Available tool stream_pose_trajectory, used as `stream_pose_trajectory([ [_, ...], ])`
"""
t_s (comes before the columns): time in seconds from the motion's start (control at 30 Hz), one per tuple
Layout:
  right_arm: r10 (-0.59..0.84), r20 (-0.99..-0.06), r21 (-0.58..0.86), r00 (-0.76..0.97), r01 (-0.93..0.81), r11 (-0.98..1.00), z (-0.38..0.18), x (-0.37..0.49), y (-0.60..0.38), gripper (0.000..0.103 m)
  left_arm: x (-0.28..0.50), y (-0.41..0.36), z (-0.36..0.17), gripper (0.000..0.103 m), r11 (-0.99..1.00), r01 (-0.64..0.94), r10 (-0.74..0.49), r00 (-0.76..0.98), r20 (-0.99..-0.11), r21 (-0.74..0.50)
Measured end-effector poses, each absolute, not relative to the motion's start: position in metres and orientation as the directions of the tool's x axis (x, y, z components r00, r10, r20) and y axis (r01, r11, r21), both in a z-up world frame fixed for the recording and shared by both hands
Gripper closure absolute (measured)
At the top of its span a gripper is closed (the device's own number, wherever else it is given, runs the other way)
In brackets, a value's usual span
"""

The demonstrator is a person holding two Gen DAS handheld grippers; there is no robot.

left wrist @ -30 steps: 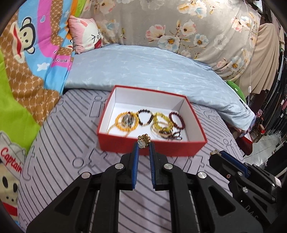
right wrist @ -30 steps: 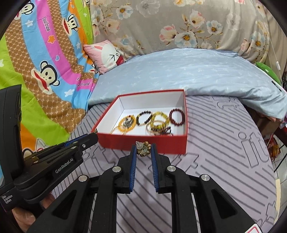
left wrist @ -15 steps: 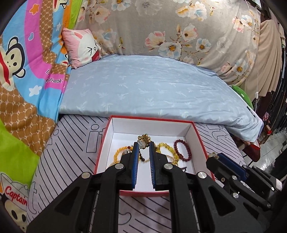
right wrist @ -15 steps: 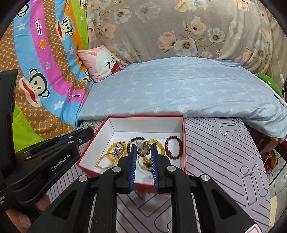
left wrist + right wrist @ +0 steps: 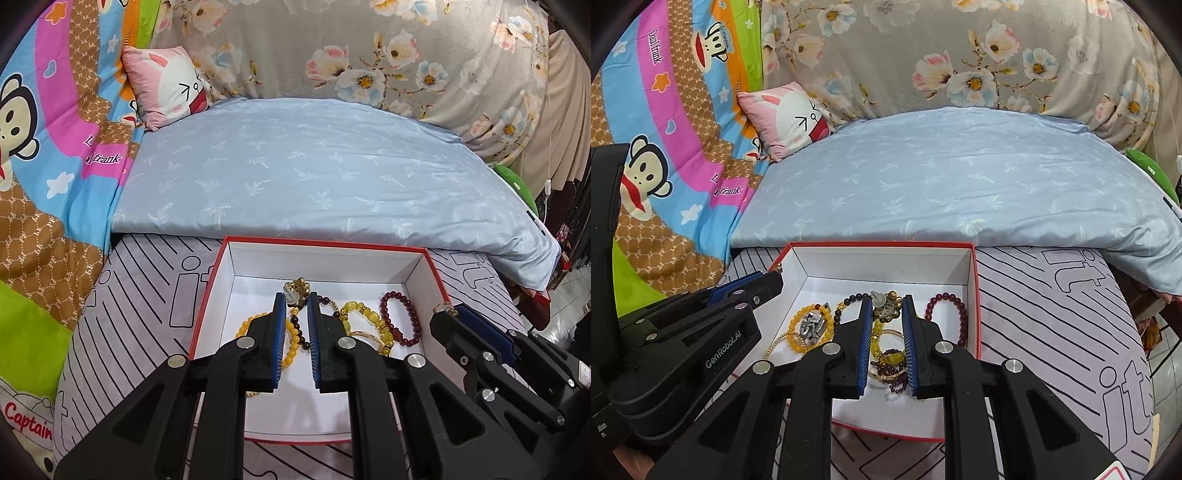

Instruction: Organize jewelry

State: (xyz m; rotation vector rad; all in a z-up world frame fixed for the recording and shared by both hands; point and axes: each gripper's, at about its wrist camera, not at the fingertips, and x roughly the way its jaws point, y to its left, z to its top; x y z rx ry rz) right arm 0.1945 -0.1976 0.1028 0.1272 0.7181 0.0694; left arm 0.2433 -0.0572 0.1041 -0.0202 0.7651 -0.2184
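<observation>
A red box (image 5: 325,242) with a white inside lies on the striped sheet and holds several bead bracelets, among them a dark red one (image 5: 400,317) and a yellow one (image 5: 364,314). My left gripper (image 5: 295,297) hovers over the box's middle, shut on a small gold ornament (image 5: 297,288) with a clear bead. In the right wrist view, my right gripper (image 5: 886,301) hangs over the same box (image 5: 879,244), shut on a like gold ornament (image 5: 884,304). The dark red bracelet (image 5: 947,314) lies to its right. Each gripper shows at the edge of the other's view.
A light blue quilt (image 5: 314,170) lies folded just behind the box. A pink rabbit cushion (image 5: 166,85), a cartoon monkey blanket (image 5: 44,147) on the left and a floral cover (image 5: 369,55) at the back surround it. The bed's edge drops off at the right.
Both grippers have moved forward from in front of the box's near wall to above its inside, each carrying its gold ornament. The jaws have kept the same width.
</observation>
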Motion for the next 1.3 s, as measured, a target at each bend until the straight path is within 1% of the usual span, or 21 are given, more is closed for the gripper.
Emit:
stream_pose_trajectory([
  [0.57, 0.089, -0.686, 0.118, 0.722, -0.01, 0.993, 0.081, 0.218, -0.194, 0.088, 0.263, -0.061, 0.085, 0.091, 0.979, 0.178, -0.192, 0.677, -0.71, -0.095],
  [0.7, 0.082, -0.697, 0.111, 0.713, -0.007, 0.994, 0.076, 0.221, -0.19, 0.087, 0.265, -0.059, 0.08, 0.091, 0.982, 0.164, -0.182, 0.676, -0.714, -0.095],
  [0.73, 0.079, -0.696, 0.108, 0.714, -0.005, 0.994, 0.076, 0.221, -0.189, 0.085, 0.265, -0.059, 0.08, 0.091, 0.982, 0.164, -0.182, 0.673, -0.717, -0.094],
  [0.77, 0.075, -0.695, 0.104, 0.715, -0.004, 0.995, 0.076, 0.221, -0.188, 0.084, 0.265, -0.058, 0.079, 0.089, 0.983, 0.16, -0.176, 0.671, -0.721, -0.091],
  [0.8, 0.072, -0.695, 0.101, 0.715, -0.002, 0.995, 0.076, 0.221, -0.188, 0.081, 0.265, -0.058, 0.078, 0.08, 0.984, 0.156, -0.17, 0.669, -0.723, -0.087],
  [0.83, 0.068, -0.695, 0.098, 0.716, 0.0, 0.995, 0.076, 0.22, -0.188, 0.076, 0.265, -0.057, 0.077, 0.074, 0.985, 0.149, -0.161, 0.669, -0.726, -0.082],
  [0.87, 0.066, -0.694, 0.097, 0.717, 0.002, 0.995, 0.076, 0.218, -0.187, 0.075, 0.263, -0.056, 0.078, 0.065, 0.986, 0.143, -0.158, 0.674, -0.722, -0.082],
  [0.9, 0.061, -0.692, 0.094, 0.719, 0.007, 0.996, 0.077, 0.216, -0.188, 0.074, 0.261, -0.056, 0.078, 0.065, 0.986, 0.142, -0.158, 0.679, -0.717, -0.083],
  [1.3, 0.052, -0.7, 0.106, 0.712, 0.032, 0.994, 0.08, 0.192, -0.191, 0.072, 0.24, -0.056, 0.084, 0.065, 0.988, 0.141, -0.142, 0.683, -0.717, -0.061],
])
